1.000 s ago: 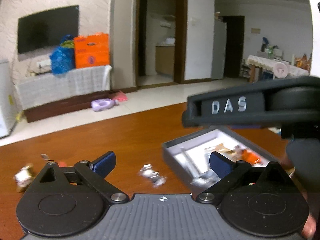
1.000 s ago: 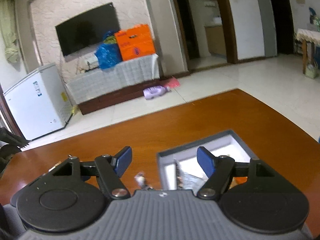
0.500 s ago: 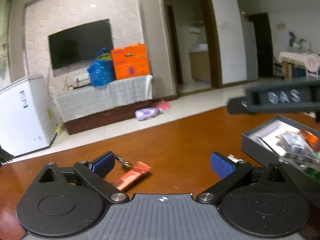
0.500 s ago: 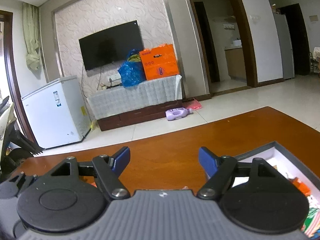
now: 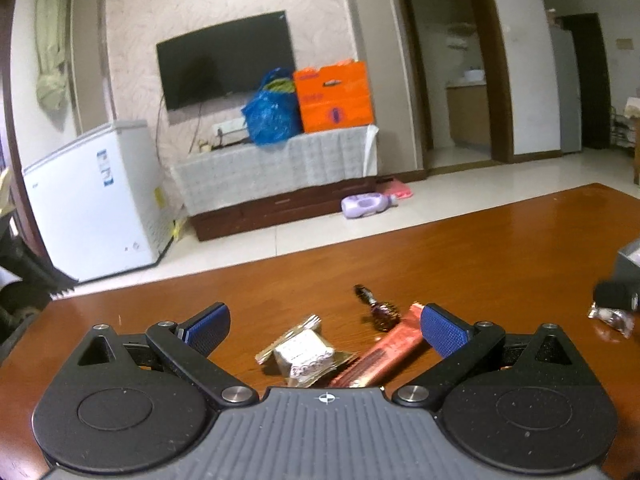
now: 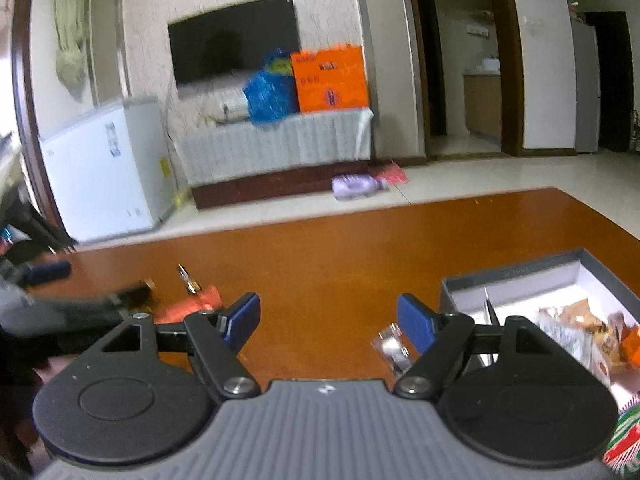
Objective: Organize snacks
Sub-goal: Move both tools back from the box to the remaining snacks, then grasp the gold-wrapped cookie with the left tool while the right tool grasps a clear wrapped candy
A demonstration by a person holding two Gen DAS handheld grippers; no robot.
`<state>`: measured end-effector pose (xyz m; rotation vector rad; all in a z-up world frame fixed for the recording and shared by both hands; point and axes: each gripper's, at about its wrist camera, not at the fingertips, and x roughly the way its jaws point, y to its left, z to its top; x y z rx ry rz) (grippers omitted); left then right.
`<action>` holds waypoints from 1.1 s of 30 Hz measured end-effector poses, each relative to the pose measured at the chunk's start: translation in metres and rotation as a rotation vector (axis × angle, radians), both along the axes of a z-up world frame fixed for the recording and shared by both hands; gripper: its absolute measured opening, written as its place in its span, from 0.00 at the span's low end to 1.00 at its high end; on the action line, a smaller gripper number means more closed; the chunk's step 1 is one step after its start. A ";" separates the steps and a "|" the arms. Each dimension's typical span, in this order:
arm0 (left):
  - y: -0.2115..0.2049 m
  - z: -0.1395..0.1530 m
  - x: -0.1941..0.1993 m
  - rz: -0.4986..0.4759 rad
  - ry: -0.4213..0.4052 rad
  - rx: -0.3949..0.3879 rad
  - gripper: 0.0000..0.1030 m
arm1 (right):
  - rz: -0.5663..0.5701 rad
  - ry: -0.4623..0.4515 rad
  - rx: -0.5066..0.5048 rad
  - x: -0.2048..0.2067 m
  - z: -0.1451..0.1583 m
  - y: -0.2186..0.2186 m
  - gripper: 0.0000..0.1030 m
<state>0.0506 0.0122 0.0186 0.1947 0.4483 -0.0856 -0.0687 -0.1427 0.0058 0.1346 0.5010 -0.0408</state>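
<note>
In the left wrist view my left gripper (image 5: 325,326) is open and empty over the brown table (image 5: 500,248). Between its fingers lie a gold-edged clear snack packet (image 5: 304,354), a red snack bar (image 5: 384,356) and a small dark purple wrapped candy (image 5: 380,308). A silver candy (image 5: 612,318) lies at the far right. In the right wrist view my right gripper (image 6: 327,320) is open and empty. The silver candy (image 6: 394,346) lies by its right finger. The grey box (image 6: 520,270) at the right holds several snacks (image 6: 576,328). The red bar (image 6: 192,300) shows at the left.
The left gripper's body (image 6: 60,312) shows blurred at the left edge of the right wrist view. Beyond the table's far edge are a white freezer (image 5: 100,196), a TV cabinet (image 5: 280,172) with bags, and a purple bottle (image 5: 366,204) on the floor.
My left gripper has swung left away from the box to the loose snacks at the table's left. My right gripper has moved back from the box and the silver candy is near its right finger.
</note>
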 end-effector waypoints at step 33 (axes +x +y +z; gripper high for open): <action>0.040 -0.025 0.057 0.166 0.157 -0.195 0.78 | 0.064 0.209 -0.113 0.054 -0.041 0.002 0.32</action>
